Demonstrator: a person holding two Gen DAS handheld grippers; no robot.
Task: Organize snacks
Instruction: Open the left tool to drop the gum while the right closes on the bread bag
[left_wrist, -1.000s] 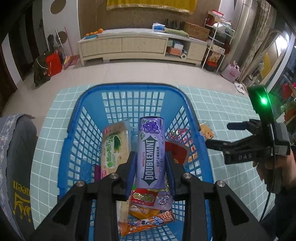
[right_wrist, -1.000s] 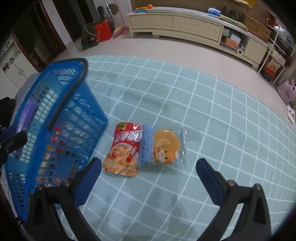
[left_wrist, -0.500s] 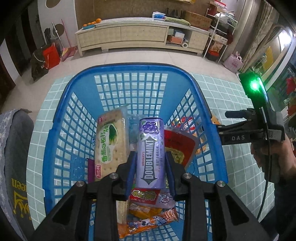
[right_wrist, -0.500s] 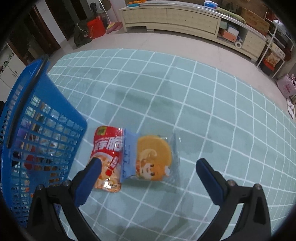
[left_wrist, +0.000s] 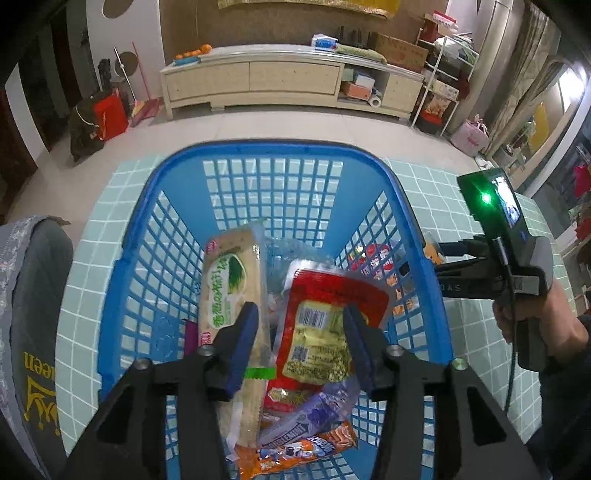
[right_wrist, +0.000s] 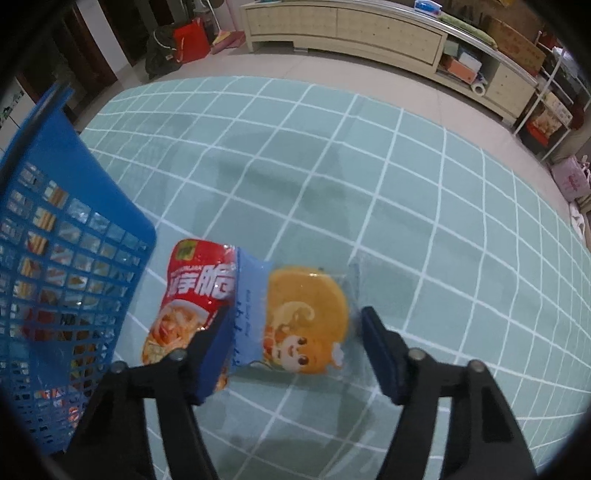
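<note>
The left gripper (left_wrist: 299, 339) hangs over the blue basket (left_wrist: 413, 236). Its jaws have just opened and hold nothing; the purple gum pack (left_wrist: 306, 417) lies in the basket, near the front. The right gripper (right_wrist: 295, 328) has just been closing around the orange cake packet (right_wrist: 306, 317) on the green mat (right_wrist: 406, 184), not yet pressing it.

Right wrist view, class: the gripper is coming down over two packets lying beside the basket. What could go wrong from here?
1. The cake packet overlaps the red packet; the right gripper, whose jaws have just been closing, may catch both, or only the slippery clear wrap.
2. The left finger sits over the red packet and may drag it.
3. The basket stands close and could get knocked.
</note>
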